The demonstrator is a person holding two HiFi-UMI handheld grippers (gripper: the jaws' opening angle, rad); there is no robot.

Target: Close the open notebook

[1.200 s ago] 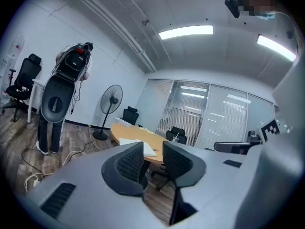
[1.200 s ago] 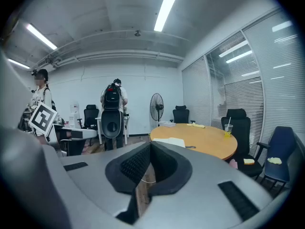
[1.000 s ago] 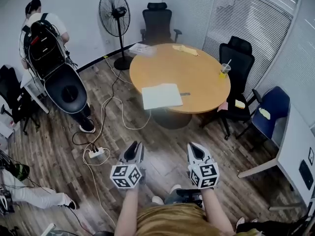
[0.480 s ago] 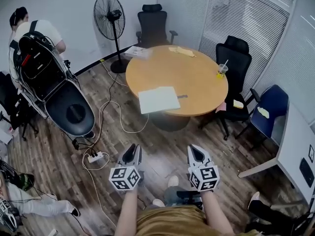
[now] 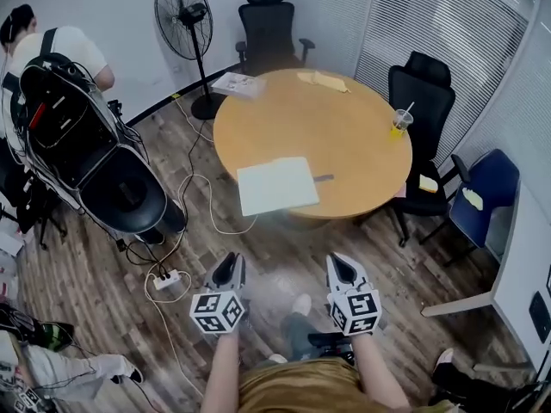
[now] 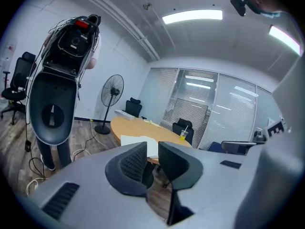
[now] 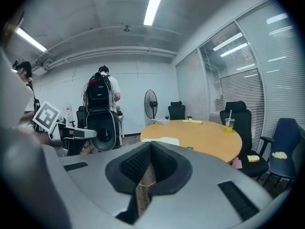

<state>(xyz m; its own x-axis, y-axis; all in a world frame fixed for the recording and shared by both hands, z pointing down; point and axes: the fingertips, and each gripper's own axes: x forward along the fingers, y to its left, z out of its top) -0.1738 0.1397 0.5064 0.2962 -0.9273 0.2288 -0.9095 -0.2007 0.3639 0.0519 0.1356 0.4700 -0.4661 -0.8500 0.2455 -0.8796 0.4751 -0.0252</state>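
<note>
The open notebook (image 5: 277, 185) lies flat with white pages up near the front edge of the round wooden table (image 5: 344, 127); it also shows as a pale slab in the left gripper view (image 6: 136, 140) and the right gripper view (image 7: 164, 140). Both grippers hang over the floor, short of the table and apart from the notebook. My left gripper (image 5: 228, 269) (image 6: 152, 149) has a narrow gap between its jaws, which are closing on nothing. My right gripper (image 5: 340, 268) (image 7: 151, 147) is shut with its pads meeting at the tips, holding nothing.
A pen (image 5: 324, 177) lies beside the notebook, and a cup with a straw (image 5: 397, 123) stands at the table's right. Office chairs (image 5: 422, 93) ring the table; a fan (image 5: 182, 11) stands behind. A person with a bulky rig (image 5: 77, 136) stands left. Cables and a power strip (image 5: 168, 278) lie on the floor.
Both grippers have moved forward toward the table, so the notebook sits nearer and lower in the head view. The person with the rig looms larger at left.
</note>
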